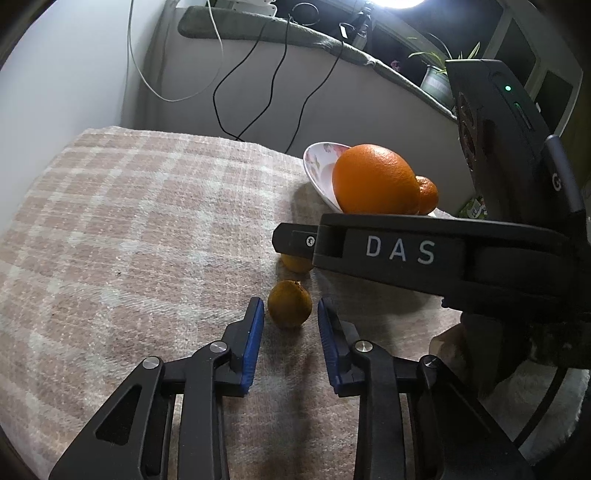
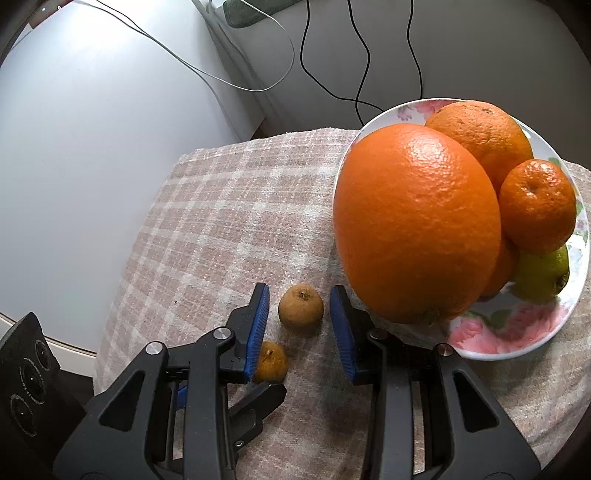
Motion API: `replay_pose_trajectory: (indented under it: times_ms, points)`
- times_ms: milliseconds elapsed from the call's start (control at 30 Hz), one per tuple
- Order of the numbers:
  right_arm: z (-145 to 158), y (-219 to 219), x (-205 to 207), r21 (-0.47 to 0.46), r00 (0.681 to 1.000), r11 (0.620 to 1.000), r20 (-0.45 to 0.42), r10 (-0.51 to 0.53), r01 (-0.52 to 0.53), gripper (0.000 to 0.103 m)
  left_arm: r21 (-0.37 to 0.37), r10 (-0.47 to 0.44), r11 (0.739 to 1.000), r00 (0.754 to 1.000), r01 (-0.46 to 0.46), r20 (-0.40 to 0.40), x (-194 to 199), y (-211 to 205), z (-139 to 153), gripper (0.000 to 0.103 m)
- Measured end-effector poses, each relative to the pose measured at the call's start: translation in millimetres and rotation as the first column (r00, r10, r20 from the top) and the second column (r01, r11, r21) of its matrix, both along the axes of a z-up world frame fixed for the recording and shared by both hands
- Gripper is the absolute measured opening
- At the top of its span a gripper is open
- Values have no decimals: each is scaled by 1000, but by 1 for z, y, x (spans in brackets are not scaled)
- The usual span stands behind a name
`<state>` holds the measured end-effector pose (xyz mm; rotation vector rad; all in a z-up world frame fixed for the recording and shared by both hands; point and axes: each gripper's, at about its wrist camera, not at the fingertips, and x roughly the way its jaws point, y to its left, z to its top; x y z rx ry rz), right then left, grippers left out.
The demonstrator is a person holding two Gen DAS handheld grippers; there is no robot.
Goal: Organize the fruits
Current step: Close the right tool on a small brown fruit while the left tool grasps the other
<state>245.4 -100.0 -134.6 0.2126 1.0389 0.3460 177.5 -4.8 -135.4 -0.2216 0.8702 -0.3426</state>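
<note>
Now two small brown fruits (image 2: 300,307) (image 2: 271,362) are being picked from the cloth (image 2: 207,229). Each gripper (image 1: 290,315) (image 2: 299,308) is set astride one, jaws narrowed but not yet clenched. Closing, then a lift to the plate (image 2: 491,339), is called for.

wall (image 2: 92,147): pale grey | cables (image 1: 273,74): hanging | lamp (image 1: 395,3): lit

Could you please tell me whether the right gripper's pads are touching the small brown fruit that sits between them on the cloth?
Apart. The right wrist view shows cloth on both sides of the small brown fruit, between it and the right gripper pads.
</note>
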Motion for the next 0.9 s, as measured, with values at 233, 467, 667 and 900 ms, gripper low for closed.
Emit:
replay_pose_trajectory:
  times_ms: [233,467,667,900]
  points:
    - [-3,-3,0,16,1000,1000,-11,3,-2,27,5,3,1000,1000,-3,-3,4,-3,-2,23]
    - [1,-9,-3,34,1000,999,-6,4,-4,27,4,6,1000,1000,-6,8,-1,-1,-2,23]
    - [5,-14,-9,64,1000,998,-11,12,-11,27,0,12,1000,1000,-12,25,-11,4,6,23]
    - [14,-20,-21,93,1000,995,-1,30,-30,27,4,24,1000,999,-24,43,-23,9,16,23]
